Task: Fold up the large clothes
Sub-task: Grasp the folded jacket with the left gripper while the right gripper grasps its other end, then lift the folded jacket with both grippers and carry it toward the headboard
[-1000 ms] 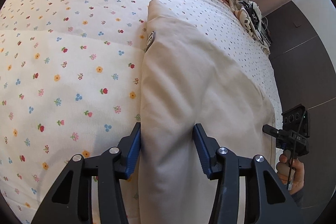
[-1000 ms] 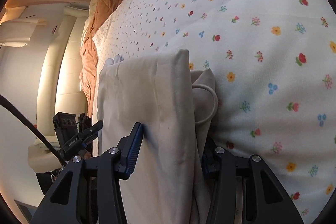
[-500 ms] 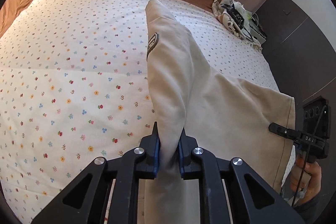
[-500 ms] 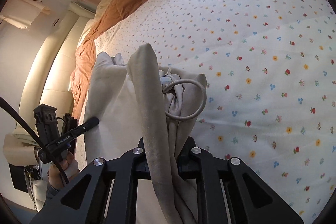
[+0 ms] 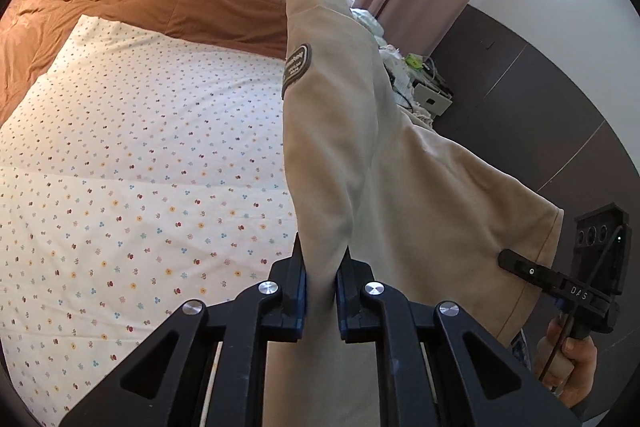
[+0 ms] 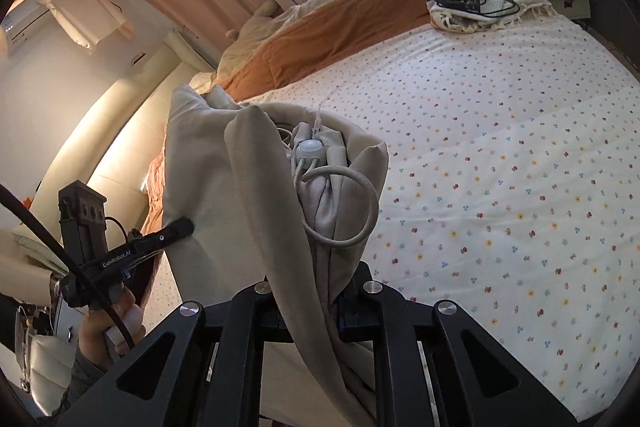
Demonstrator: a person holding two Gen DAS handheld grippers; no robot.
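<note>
Floral bedding covers the bed (image 5: 132, 155) spread beyond both pairs of fingers, with an orange blanket (image 5: 168, 7) bunched at its far end. Left gripper (image 5: 320, 287) is clenched on a fold of the beige garment (image 5: 360, 147), which rises ahead of its fingers clear of the bed. Right gripper (image 6: 316, 301) is clamped on another bunch of that cloth, its drawcord (image 6: 348, 203) looping just above the fingers. To do this lift well, I would keep both grips level and the cloth between them taut, then lay it flat on the bed without letting the cord tangle.
</note>
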